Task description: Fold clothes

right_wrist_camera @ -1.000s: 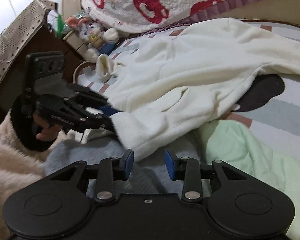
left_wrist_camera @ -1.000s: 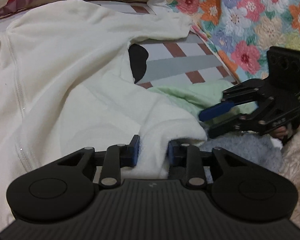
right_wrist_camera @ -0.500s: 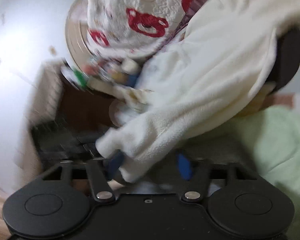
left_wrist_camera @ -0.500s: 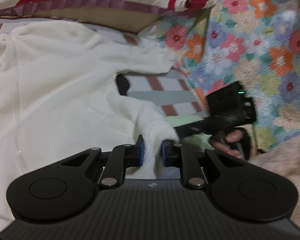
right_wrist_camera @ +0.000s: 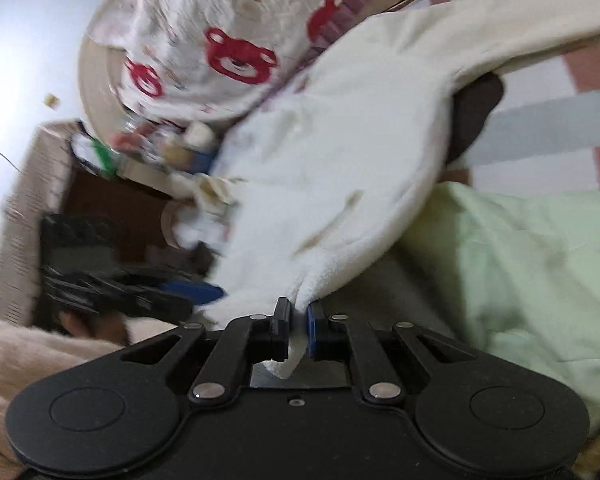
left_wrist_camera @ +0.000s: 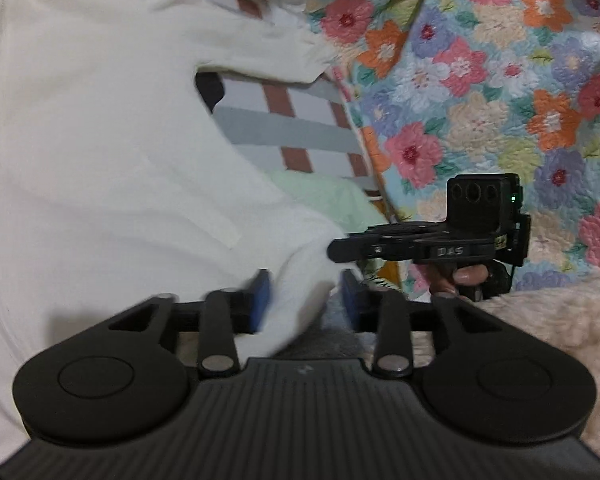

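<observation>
Between the right gripper's (right_wrist_camera: 299,326) pads, cream garment (right_wrist_camera: 340,184) hem sits pinched.

Dim indoor light, strong fisheye edge warp, motion blur in both views.

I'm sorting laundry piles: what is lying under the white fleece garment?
Under the white fleece garment, a pale green cloth, a dark item and striped bedding show. Anything beneath its middle is covered.
</observation>
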Available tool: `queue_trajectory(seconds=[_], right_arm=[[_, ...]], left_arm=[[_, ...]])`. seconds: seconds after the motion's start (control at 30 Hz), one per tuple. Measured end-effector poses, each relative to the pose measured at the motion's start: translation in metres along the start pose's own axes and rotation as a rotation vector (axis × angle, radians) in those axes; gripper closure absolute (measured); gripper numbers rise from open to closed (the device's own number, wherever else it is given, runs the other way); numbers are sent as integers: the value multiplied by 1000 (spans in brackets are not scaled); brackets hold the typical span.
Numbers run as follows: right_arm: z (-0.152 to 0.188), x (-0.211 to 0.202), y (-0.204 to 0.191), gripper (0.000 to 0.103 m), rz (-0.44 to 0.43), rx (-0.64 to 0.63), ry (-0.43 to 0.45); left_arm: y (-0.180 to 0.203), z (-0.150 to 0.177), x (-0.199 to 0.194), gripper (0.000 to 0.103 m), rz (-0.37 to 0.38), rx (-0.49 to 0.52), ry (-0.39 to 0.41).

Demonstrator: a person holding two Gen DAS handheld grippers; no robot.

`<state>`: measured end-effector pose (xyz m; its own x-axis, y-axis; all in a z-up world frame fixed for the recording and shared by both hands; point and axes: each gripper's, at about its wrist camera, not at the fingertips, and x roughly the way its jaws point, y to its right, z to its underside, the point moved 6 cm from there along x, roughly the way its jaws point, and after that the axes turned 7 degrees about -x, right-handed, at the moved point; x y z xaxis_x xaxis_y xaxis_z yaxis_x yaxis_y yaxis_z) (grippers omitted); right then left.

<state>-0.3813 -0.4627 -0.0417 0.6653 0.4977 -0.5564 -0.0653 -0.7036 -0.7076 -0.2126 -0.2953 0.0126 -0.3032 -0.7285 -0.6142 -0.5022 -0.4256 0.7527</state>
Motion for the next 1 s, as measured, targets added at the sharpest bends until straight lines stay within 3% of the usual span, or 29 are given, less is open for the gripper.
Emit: queue_trajectory(seconds=[0.1,0.17,0.2,0.3,0.47,0.7,0.87,1.0], right_arm=[[-21,-16,-3,84,311,-184,-34],[-45,-34,1,84,444,-222,-14],[-61,-45,2,84,453,-200,6],[-121,-81,-12,84,315,-48,72],[-224,-105,-136,83,423,-163,67],[-370,-139,-309,78,574,-325,60],[-437,-109,-404,79,646,-402,114],[-473,-58,-439,79,620,-445,144]], left_arm=[[6,-1,-29,46,0,60,66],[1,-3,-55,44,-40,97,138],[-7,-5,-69,42,-78,100,180],[-49,-10,-110,42,-205,43,291],[-112,-25,-152,42,-324,-64,395],[-153,-68,-177,42,-412,-99,548],[-188,-78,-191,42,-456,-107,615],[-232,-66,-196,42,-550,-132,652]])
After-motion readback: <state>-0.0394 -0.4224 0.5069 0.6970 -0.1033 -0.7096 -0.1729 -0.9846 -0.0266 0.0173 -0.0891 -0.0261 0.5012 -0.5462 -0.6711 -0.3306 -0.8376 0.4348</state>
